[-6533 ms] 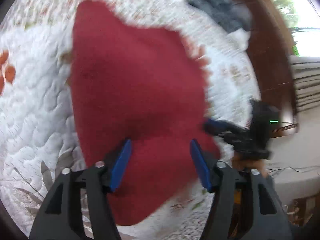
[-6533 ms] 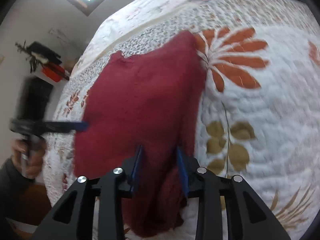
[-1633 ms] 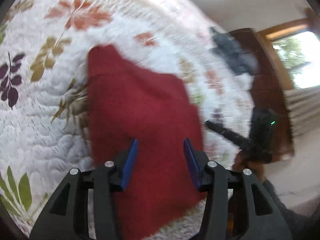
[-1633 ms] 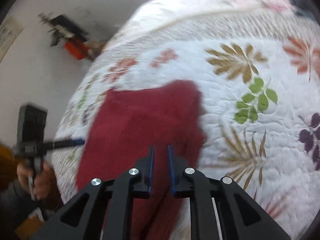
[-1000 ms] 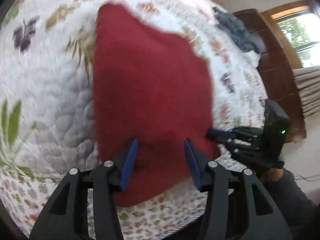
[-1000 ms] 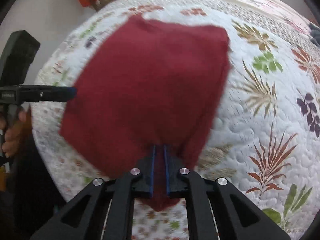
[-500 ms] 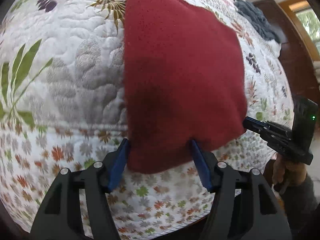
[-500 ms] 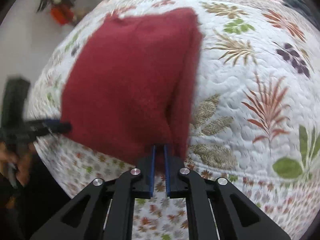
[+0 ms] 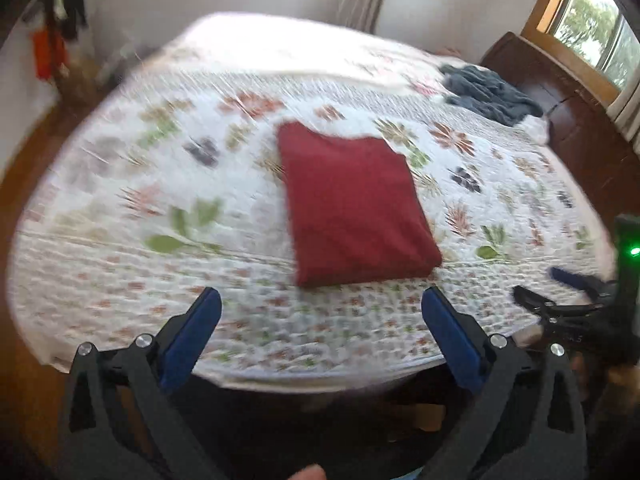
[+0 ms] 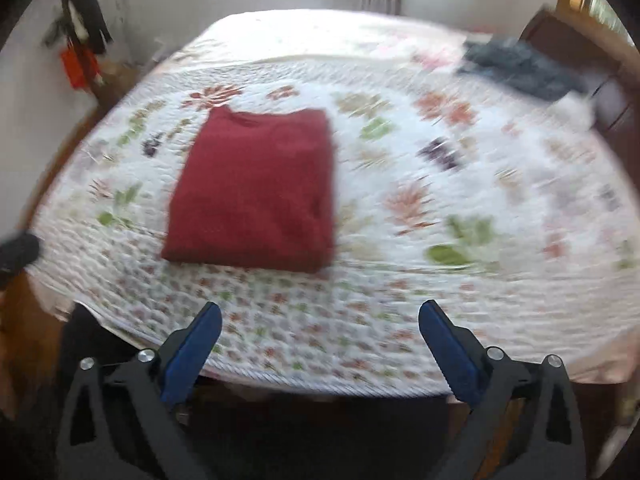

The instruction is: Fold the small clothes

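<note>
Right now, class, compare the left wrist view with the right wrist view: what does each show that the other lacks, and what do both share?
Only the left wrist view shows the right hand-held gripper at its right edge, with a green light on its body, and trees through a window. Only the right wrist view shows a dark blurred shape at its left edge. Both share the folded red garment lying flat on the floral quilt, a dark grey garment heaped far right, and open blue fingers.

White walls (image 9: 440,4), wood-framed windows (image 9: 592,36), floral-quilted bed (image 9: 120,208).
</note>
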Tool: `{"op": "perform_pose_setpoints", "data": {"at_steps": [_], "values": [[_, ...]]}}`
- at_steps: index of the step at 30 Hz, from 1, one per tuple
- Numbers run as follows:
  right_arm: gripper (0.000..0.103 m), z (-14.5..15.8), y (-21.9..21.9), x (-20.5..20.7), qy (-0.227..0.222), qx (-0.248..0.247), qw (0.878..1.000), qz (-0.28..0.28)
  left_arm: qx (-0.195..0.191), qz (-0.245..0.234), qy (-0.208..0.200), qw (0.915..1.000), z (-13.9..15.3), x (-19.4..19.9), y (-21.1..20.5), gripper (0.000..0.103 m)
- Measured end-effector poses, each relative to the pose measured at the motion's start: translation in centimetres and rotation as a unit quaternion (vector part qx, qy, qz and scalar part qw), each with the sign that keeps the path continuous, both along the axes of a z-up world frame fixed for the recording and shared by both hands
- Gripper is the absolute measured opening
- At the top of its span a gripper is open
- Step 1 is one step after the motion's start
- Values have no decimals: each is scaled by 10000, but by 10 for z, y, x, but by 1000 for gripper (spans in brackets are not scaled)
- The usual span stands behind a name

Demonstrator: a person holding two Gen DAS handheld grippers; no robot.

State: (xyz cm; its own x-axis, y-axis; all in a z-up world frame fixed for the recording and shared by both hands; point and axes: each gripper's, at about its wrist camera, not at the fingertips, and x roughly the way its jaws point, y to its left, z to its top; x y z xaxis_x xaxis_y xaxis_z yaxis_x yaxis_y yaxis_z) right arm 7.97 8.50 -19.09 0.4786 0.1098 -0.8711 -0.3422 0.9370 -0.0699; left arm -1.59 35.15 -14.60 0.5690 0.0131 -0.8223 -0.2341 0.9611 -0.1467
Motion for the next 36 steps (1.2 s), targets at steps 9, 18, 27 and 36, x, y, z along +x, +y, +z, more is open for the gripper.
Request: {"op": "perform_pose_setpoints", "data": {"at_steps": [9, 18, 27, 36], "values": [[99, 119, 3, -72, -980, 380, 9944, 74, 655, -10, -107, 9978, 99, -58, -24, 100], [99, 167, 5, -118, -1155, 213, 9931, -59, 706, -89, -114, 9974, 127, -84, -50, 100], [99, 173, -2, -122, -1133, 262, 9931, -154, 709, -109, 2, 9974, 120, -75, -56, 100], [99, 169, 4, -115, -1016, 212, 9946, -89, 691, -116, 26, 9975, 119, -67, -52, 100]]}}
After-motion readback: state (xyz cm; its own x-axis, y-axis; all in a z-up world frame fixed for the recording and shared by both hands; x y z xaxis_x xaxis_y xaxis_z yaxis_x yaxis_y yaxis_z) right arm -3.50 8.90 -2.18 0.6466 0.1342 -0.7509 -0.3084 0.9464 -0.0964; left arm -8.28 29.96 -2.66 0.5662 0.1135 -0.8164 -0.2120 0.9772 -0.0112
